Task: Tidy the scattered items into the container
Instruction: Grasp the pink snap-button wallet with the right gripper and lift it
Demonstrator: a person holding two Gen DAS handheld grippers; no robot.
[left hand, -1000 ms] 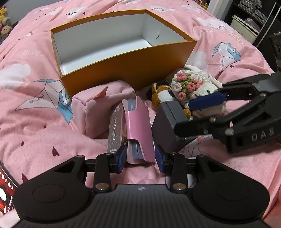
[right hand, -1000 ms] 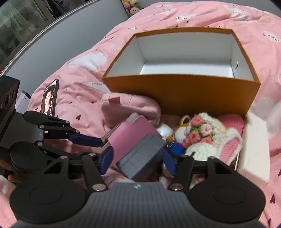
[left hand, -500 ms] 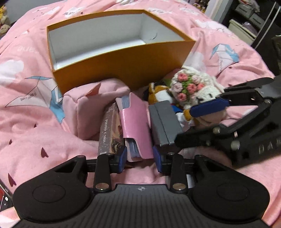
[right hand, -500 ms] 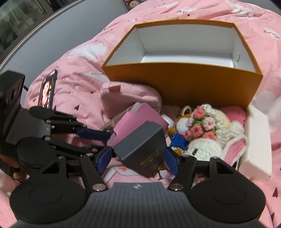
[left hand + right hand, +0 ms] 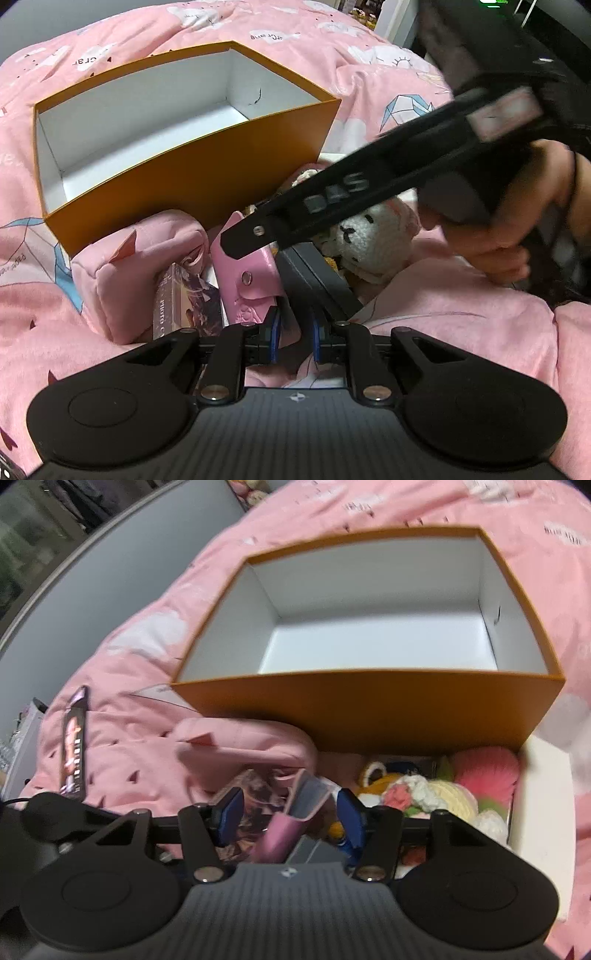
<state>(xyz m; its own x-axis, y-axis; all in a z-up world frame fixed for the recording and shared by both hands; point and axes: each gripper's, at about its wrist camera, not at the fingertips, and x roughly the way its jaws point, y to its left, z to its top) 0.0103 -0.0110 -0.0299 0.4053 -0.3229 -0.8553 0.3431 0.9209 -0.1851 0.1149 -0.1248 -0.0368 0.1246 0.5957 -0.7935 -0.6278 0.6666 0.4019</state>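
A pink bedspread (image 5: 443,314) printed with clouds and paper cranes fills both views. On it stands an orange box (image 5: 184,192) with a white inside, open at the top and holding nothing. All the loose things lie outside it, bunched against its near wall. The left gripper (image 5: 295,336) points down at this pile. Its jaws have just been closing and now stand nearly together, with something dark in the narrow gap, but I cannot tell whether they pinch it. The right gripper (image 5: 290,814), held in a hand (image 5: 517,221), reaches across above the pile. Its jaws have also just been closing but remain spread, with the pink case (image 5: 251,280) upright between them and, in this blurred view, apparently clear of both pads. A soft pink cushion (image 5: 122,269) rests against the box at the left of the pile, and a flat white box (image 5: 543,812) lies at its right end. Between these lie a white stuffed toy (image 5: 369,240) and a dark grey box (image 5: 321,284) just beside the pink case. 1 pack of photo cards (image 5: 173,302) sits between the case and the cushion. A phone (image 5: 74,746) lies well apart on the bedspread.
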